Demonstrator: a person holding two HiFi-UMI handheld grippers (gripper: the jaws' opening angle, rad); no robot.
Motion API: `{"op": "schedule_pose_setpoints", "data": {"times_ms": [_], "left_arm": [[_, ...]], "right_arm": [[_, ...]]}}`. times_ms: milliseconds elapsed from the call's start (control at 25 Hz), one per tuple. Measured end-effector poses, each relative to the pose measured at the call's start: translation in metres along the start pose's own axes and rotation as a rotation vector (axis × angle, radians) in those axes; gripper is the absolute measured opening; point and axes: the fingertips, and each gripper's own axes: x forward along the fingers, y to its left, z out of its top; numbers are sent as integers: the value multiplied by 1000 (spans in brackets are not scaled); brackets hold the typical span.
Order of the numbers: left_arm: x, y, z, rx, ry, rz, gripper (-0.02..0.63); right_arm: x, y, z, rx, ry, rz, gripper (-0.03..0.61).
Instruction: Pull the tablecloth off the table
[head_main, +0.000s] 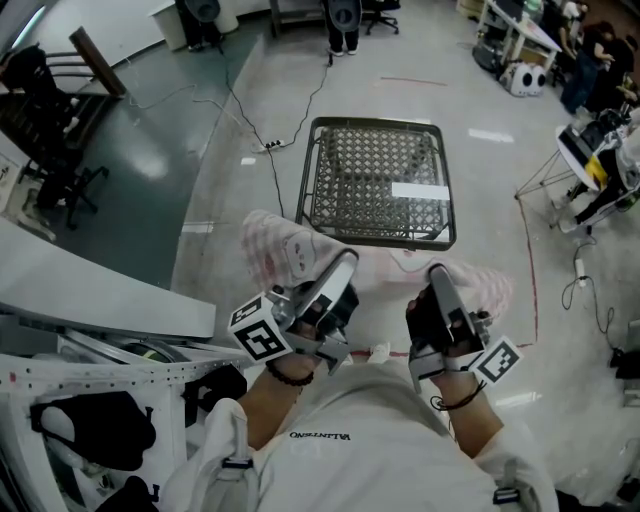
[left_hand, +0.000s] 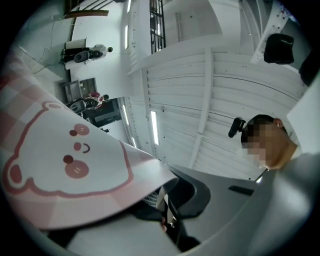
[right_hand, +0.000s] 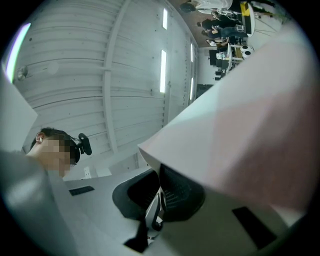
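The tablecloth (head_main: 281, 250), pink and white with a bear face printed on it, is clear of the table (head_main: 312, 182) and hangs bunched between the two grippers, close to the person's chest; the left gripper (head_main: 340, 268) is clenched on one edge of the cloth, which spreads wide over its own view (left_hand: 65, 165); the right gripper (head_main: 440, 276) is likewise clamped on an edge, the cloth (right_hand: 250, 125) filling the right of its view; the metal mesh table stands bare on the grey floor (head_main: 230, 190) just ahead.
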Motion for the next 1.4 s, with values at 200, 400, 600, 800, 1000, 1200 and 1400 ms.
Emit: {"op": "schedule_pose_setpoints", "data": {"times_ms": [200, 400, 600, 800, 1000, 1200, 1400], "left_arm": [[4, 3, -1, 0, 5, 6, 3], [2, 2, -1, -5, 3, -8, 3], [10, 3, -1, -12, 4, -15, 3], [9, 7, -4, -16, 5, -11, 3], [9, 10, -5, -14, 6, -3, 3], [10, 10, -3, -5, 6, -2, 3], [9, 10, -3, 5, 9, 0, 3]], "right_arm": [[0, -6, 3, 14, -3, -15, 11], [-1, -8, 1, 23, -6, -19, 11], [1, -10, 9, 26, -8, -21, 11], [-1, -16, 9, 35, -9, -35, 11], [-1, -20, 8, 36, -5, -45, 11], [1, -21, 9, 37, 0, -40, 11], [0, -23, 7, 45, 1, -40, 11]]}}
